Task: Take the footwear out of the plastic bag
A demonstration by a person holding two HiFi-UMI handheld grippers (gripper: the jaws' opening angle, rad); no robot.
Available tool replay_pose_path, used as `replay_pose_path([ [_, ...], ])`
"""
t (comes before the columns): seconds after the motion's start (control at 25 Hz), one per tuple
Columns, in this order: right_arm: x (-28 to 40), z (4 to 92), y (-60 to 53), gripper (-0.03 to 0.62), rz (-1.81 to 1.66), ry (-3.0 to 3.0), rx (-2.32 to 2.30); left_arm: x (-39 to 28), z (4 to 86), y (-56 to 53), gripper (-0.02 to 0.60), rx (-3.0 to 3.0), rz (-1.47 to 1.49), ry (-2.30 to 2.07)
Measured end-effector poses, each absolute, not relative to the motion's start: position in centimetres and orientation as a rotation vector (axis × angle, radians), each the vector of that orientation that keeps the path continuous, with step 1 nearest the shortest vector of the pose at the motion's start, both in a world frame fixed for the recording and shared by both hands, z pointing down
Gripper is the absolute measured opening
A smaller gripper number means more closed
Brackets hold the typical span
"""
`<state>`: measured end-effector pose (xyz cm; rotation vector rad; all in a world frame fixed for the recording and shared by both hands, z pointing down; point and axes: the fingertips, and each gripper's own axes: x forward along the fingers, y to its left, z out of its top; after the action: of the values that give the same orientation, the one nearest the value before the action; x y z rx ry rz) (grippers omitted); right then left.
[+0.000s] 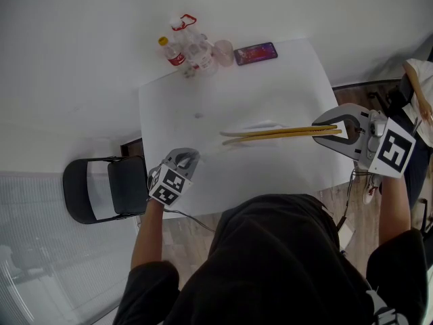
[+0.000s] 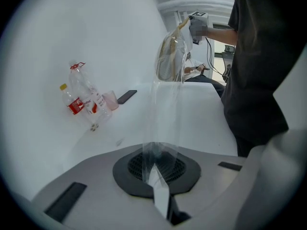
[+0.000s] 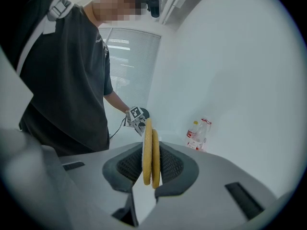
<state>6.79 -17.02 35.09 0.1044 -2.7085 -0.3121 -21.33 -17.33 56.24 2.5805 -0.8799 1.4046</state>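
Note:
A pair of flat yellow slippers (image 1: 284, 134) sticks out leftward over the white table (image 1: 203, 107), soles pressed together. My right gripper (image 1: 338, 129) is shut on their near end, and the two yellow soles (image 3: 150, 152) stand clamped between its jaws (image 3: 151, 176). A clear plastic bag (image 2: 165, 119) stretches from the slippers (image 2: 170, 56) down to my left gripper (image 2: 160, 188), which is shut on the film. The slippers' far part still looks wrapped by the bag. In the head view the left gripper (image 1: 188, 158) sits at the table's near left edge.
Plastic bottles (image 1: 184, 48), a pink cup (image 1: 223, 51) and a phone (image 1: 256, 53) sit at the table's far edge. A black chair (image 1: 101, 188) stands left of the table. Another person (image 1: 423, 87) is at the right edge.

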Motion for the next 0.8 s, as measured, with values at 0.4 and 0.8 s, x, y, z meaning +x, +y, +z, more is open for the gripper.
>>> replay_pose_path([
  [0.4,7.8,34.3,-17.6,0.069,-0.322,-2.71,0.166,-23.1,55.6,-17.7,0.021,2.531,1.3,-0.979],
  [0.8,9.1,32.5,-19.9,0.069,-0.343,-2.819,0.431,-23.7,53.4,-18.9,0.021,2.426,1.027,-1.21],
])
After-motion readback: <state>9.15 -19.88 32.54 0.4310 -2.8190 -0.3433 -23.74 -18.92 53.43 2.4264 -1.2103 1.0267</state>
